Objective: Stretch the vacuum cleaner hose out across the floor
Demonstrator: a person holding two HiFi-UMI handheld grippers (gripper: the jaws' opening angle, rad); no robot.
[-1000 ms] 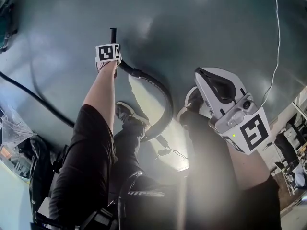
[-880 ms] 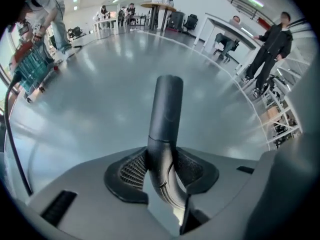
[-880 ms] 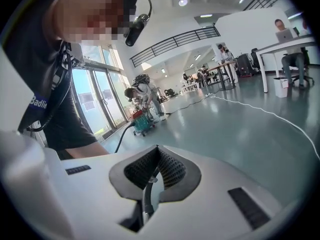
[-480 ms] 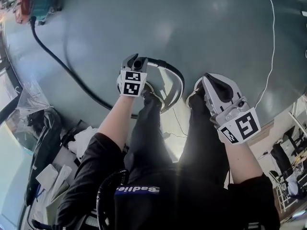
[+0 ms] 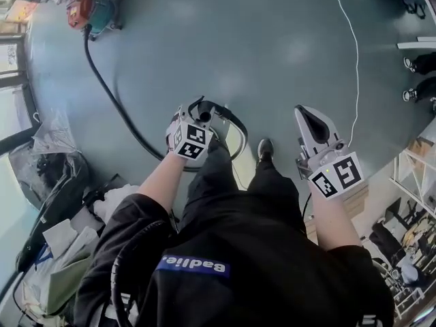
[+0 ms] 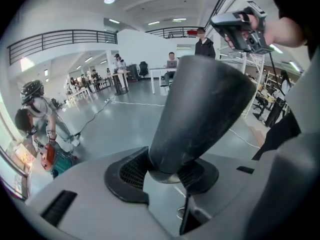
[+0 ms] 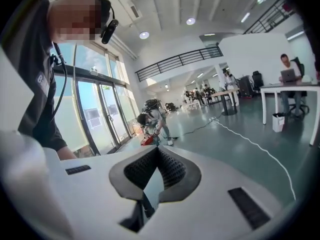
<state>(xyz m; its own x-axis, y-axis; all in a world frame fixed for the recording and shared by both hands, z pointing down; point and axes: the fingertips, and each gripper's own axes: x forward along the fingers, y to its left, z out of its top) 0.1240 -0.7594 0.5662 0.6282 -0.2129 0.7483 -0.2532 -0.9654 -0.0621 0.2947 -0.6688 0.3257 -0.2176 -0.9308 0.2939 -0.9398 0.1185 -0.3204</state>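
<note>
The black vacuum hose runs from the red and teal vacuum cleaner at the upper left across the grey floor. It curls in a loop up to my left gripper. That gripper is shut on the hose's rigid black end piece, which fills the left gripper view and sits pinched between the ribbed pads. My right gripper hangs at the right over the floor, shut and holding nothing. Its pads meet in the right gripper view.
A white cable snakes over the floor at the right. Bags and papers lie piled at the left, and chair bases stand at the far right. My feet stand below the loop. A person bends by the vacuum.
My left gripper has drawn the hose end back toward my body, tightening the loop. The head view has swung, so the vacuum cleaner now shows at the upper left. The right gripper stays raised.
</note>
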